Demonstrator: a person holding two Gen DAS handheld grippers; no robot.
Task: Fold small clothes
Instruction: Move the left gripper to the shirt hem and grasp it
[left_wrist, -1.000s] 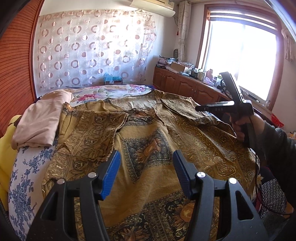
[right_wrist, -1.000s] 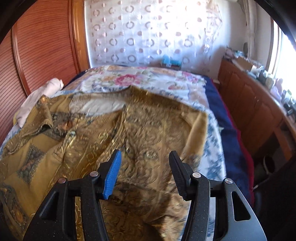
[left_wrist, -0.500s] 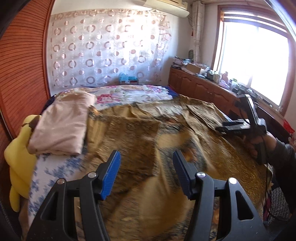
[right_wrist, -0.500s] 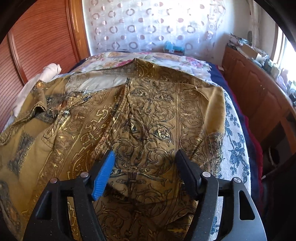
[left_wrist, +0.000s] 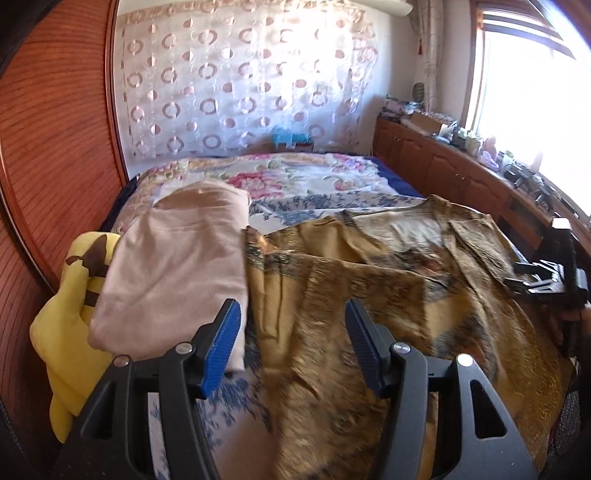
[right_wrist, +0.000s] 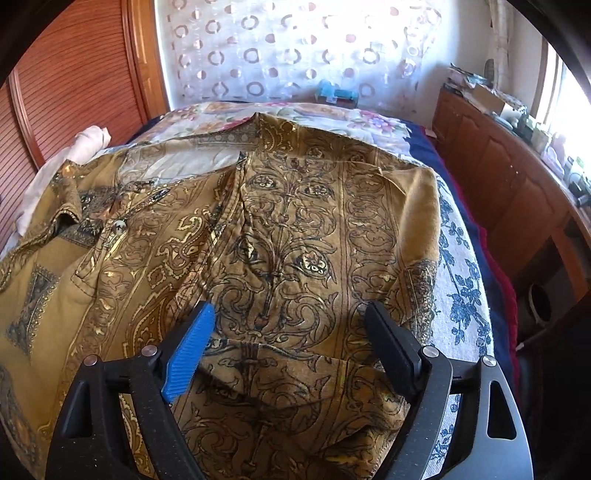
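- I see a gold patterned shirt (right_wrist: 295, 236) spread flat on the bed (right_wrist: 461, 258), collar towards the far curtain (left_wrist: 240, 85).
- My right gripper (right_wrist: 291, 347) hovers low over the shirt's sleeve; its jaws are opening, wide apart, with cloth lying under the gap but nothing pinched.
- My left gripper (left_wrist: 291, 343) is about half open and holds nothing; it hangs over the shirt's left edge.
- A folded beige garment (left_wrist: 173, 266) lies just beside the shirt, on the left.
- A yellow soft toy (left_wrist: 70, 314) sits at the bed's left edge, touching the beige garment.
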